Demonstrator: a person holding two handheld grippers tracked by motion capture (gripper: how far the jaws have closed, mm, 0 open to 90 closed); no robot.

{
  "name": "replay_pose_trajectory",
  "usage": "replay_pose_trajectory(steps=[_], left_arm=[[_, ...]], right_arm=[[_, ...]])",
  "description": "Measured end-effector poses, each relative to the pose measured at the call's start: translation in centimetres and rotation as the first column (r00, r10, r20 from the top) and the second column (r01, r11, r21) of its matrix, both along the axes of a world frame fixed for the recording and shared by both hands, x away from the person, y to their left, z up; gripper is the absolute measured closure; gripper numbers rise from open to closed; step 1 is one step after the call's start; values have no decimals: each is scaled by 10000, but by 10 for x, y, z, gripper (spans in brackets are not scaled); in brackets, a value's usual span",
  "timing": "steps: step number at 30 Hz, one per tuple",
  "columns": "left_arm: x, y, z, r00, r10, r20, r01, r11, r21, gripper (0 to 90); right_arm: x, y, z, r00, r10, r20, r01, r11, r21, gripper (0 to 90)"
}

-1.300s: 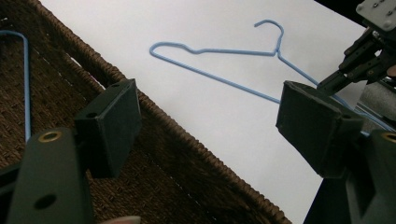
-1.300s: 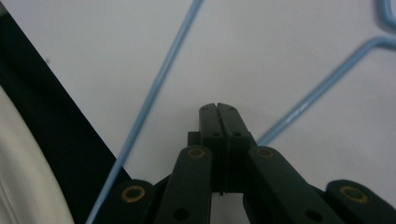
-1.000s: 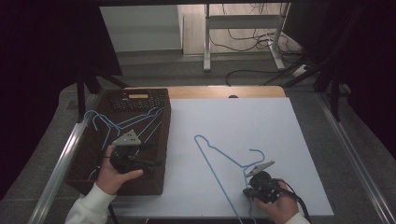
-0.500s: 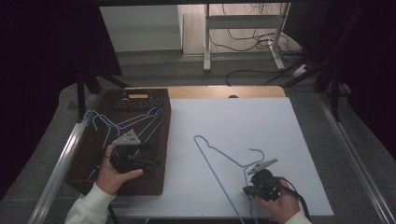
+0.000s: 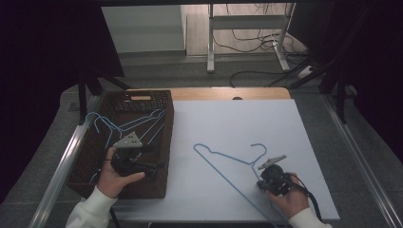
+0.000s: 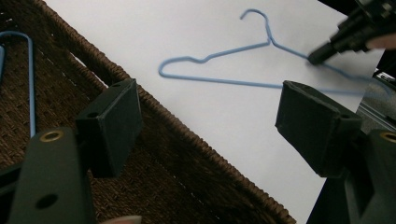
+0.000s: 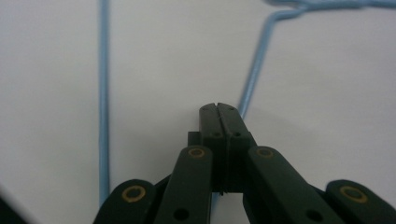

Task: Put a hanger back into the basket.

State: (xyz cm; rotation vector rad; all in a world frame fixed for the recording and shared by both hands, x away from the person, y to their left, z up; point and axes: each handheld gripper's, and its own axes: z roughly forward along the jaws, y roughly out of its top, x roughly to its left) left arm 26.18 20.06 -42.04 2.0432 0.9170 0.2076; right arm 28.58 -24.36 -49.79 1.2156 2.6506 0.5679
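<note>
Blue wire hanger (image 5: 228,159) on white sheet | right gripper (image 7: 218,108) jaws closed on its wire

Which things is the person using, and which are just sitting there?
In use: the blue hanger on the white table top, the right gripper at it, the left gripper over the brown basket.
Just sitting: cables and metal stand on the floor.

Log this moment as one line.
left gripper: open, over basket | right gripper: shut on blue hanger | hanger lies on white tabletop
</note>
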Motion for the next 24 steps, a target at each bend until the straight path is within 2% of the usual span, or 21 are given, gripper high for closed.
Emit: replay_pose_trajectory(steps=[2, 4, 6, 10, 12, 16, 19, 22, 24], left_arm=[[0, 0, 0, 10000, 16, -22, -16, 10000, 15, 221], [0, -1, 0, 10000, 20, -25, -20, 10000, 28, 221], [0, -1, -1, 10000, 27, -30, -27, 10000, 31, 221], [0, -1, 0, 10000, 32, -31, -32, 10000, 5, 221], [0, -1, 0, 10000, -10, -37, 10, 10000, -29, 221], [0, 0, 0, 10000, 31, -13, -31, 10000, -64, 221], [0, 0, 1, 10000, 53, 9, -53, 10000, -77, 222], [1, 0, 0, 10000, 72, 19, -72, 9999, -82, 222], [1, 0, 0, 10000, 98, 8, -98, 9999, -63, 222]], right_arm=[[13, -10, 0, 9997, -239, 71, 238, 9996, 118, 892], [23, -16, -1, 9995, -305, -101, 309, 9988, 391, 892], [28, -15, -1, 9994, -273, 216, 271, 9996, 69, 892], [39, -16, -1, 9983, -354, 462, 356, 9994, -30, 892], [46, -16, -1, 9962, -462, 739, 482, 9985, -262, 892], [62, -20, -2, 9942, -685, 832, 701, 9974, -161, 892], [67, -18, -2, 9912, -876, 989, 896, 9959, -156, 892], [62, -3, 2, 9962, -620, 617, 571, 9954, 771, 891], [56, 20, 6, 9984, -37, 565, -27, 9936, 1132, 891]])
